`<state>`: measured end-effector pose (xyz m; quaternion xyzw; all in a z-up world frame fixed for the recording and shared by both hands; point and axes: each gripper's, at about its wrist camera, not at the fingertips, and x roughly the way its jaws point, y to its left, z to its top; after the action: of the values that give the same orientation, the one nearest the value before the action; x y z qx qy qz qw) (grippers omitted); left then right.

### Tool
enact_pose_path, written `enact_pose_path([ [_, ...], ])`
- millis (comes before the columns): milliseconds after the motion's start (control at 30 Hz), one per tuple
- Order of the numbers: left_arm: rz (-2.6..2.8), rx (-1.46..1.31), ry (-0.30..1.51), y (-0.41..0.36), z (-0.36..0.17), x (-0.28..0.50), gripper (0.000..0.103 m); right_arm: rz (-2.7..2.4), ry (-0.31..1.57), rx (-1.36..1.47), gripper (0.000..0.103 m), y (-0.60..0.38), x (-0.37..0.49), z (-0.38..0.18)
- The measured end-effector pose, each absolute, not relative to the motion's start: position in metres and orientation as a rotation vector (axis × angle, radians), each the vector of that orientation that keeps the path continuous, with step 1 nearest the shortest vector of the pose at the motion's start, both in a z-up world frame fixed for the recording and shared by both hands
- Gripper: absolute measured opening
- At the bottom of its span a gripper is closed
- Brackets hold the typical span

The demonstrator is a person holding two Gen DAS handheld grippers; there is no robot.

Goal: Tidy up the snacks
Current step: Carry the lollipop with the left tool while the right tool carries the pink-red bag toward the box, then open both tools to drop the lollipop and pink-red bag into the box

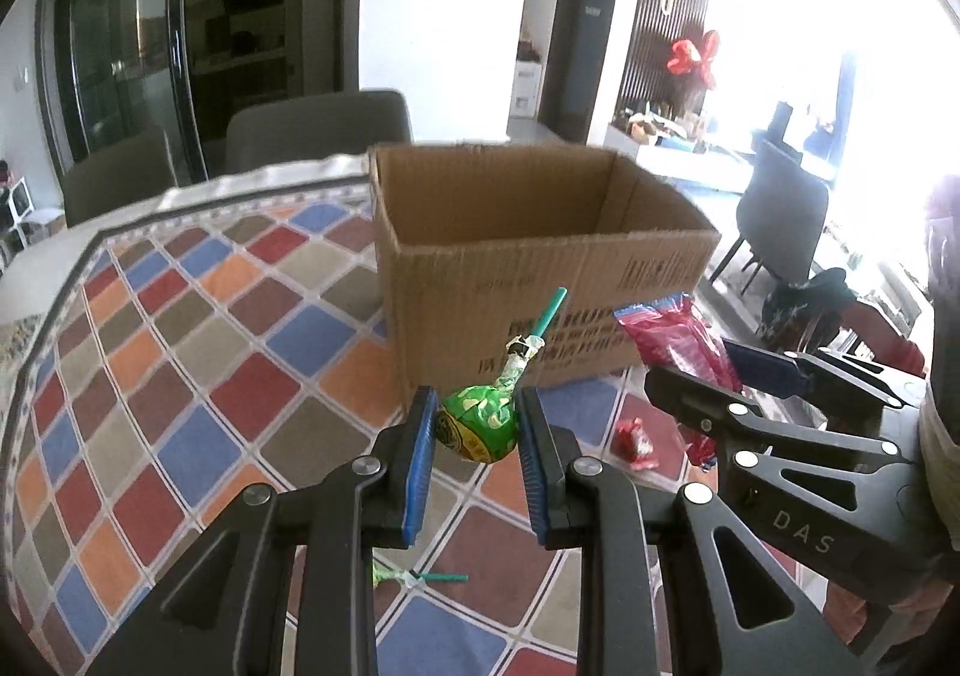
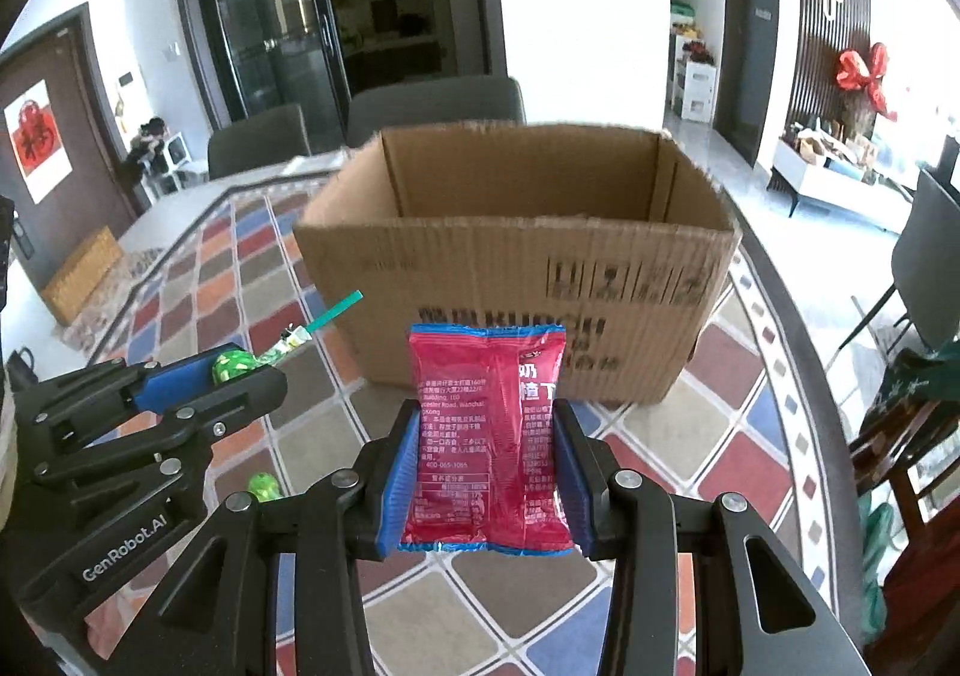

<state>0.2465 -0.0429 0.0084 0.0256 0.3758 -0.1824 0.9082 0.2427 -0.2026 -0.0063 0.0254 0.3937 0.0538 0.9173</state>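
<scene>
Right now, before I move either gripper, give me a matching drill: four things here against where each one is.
1. green lollipop
2. red snack packet
3. cardboard box
4. small red candy

a. loose on the tablecloth
b. clamped in the left gripper
c. standing open behind both grippers
d. clamped in the right gripper

Pairs: 1-b, 2-d, 3-c, 4-a

Left wrist view: looks forward along its jaws from just above the tabletop (image 1: 198,328), cardboard box (image 1: 528,280) near at 12 o'clock, right gripper (image 1: 738,370) close at 3 o'clock. Right wrist view: faces the same box (image 2: 510,268) head-on, left gripper (image 2: 240,370) at 9 o'clock. Shared by both: box, tabletop, chairs (image 2: 432,106) beyond.
</scene>
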Motion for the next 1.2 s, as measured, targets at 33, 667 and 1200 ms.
enact_pose_path([
  [33,-0.379,0.051,0.763,-0.043,0.014,0.246,0.027,0.111,0.799,0.052,0.043,-0.202,0.242,-0.003],
  [667,-0.389,0.037,0.650,-0.057,0.076,0.271,0.027,0.104,0.644,0.034,0.043,-0.208,0.260,0.067],
  [1200,-0.371,0.045,0.726,-0.074,0.079,0.328,0.027,0.069,0.696,0.028,0.043,-0.220,0.321,0.079],
])
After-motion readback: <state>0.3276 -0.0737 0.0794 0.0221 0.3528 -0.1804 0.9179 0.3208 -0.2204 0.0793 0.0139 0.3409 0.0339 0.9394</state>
